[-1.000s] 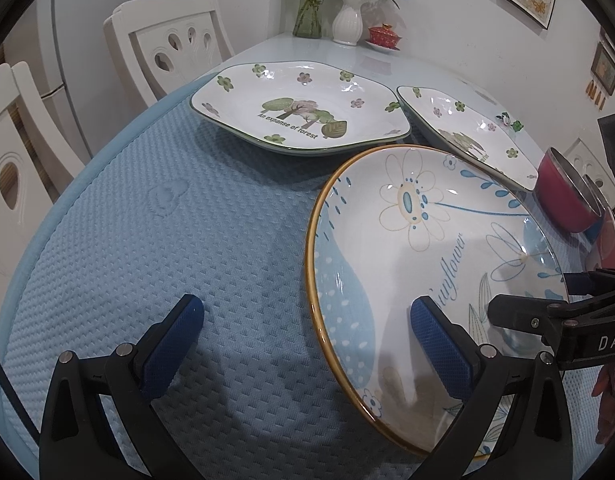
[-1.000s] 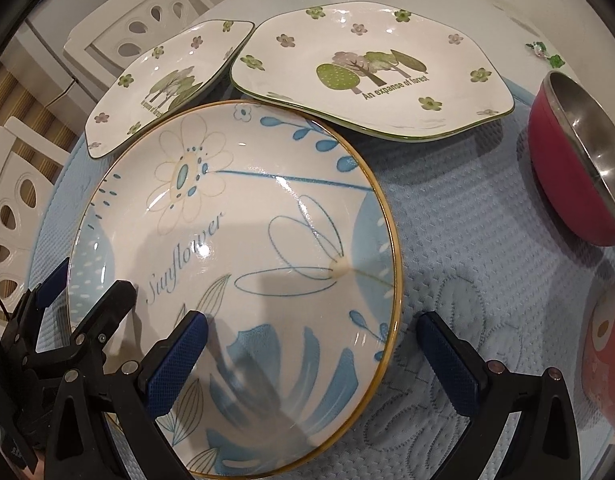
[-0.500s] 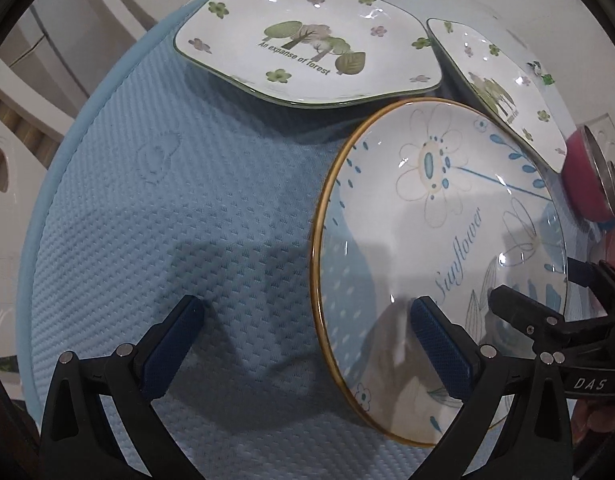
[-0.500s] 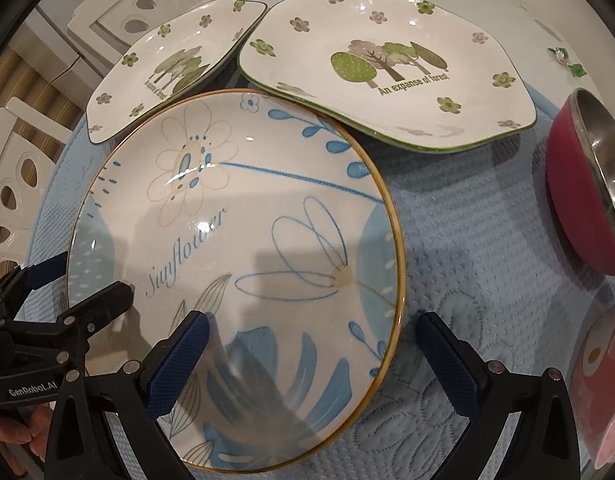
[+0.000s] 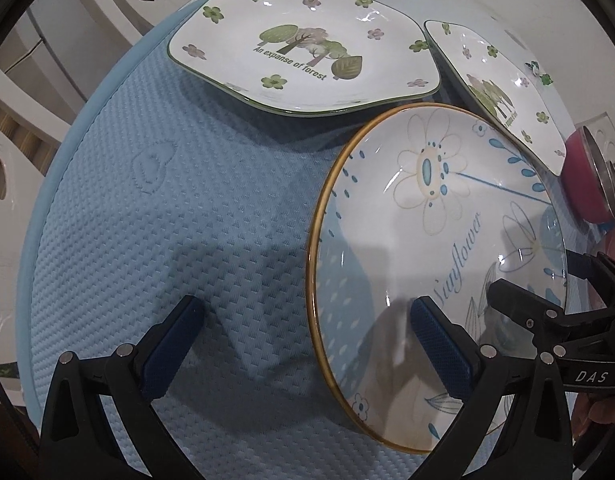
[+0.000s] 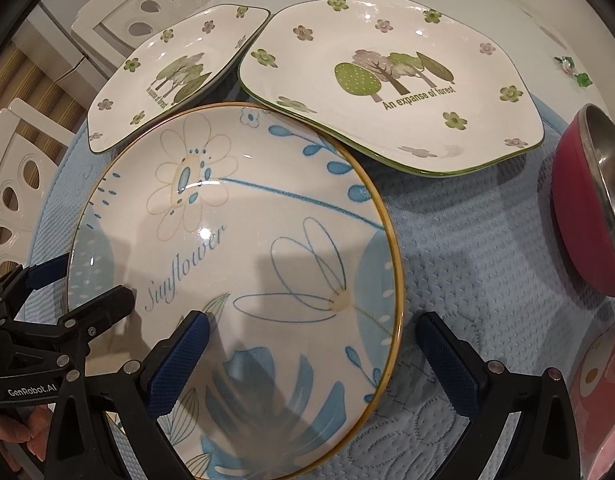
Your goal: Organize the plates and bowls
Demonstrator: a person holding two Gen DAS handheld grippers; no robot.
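A round sunflower plate (image 5: 427, 220) (image 6: 235, 240) with a gold rim lies on the blue mat. My left gripper (image 5: 307, 312) is open across its left rim, one finger over the plate, the other over the mat. On the opposite side my right gripper (image 6: 312, 322) is open across the right rim in the same way. Each gripper shows at the edge of the other's view. Two white forest plates (image 5: 303, 48) (image 5: 491, 80) lie just behind, also seen in the right wrist view (image 6: 387, 80) (image 6: 175, 76). A red bowl (image 6: 579, 220) (image 5: 583, 176) with a steel inside sits to the right.
The blue quilted mat (image 5: 167, 208) covers this end of a glass-topped table. White chairs (image 6: 23, 184) stand close along the left side. A second red dish with a cartoon print (image 6: 599, 392) sits at the near right. The sunflower plate's far rim reaches the forest plates.
Both cameras have tipped down and drawn closer over the plates. Both grippers stay open astride the sunflower plate's rim. The plates have not moved on the mat.
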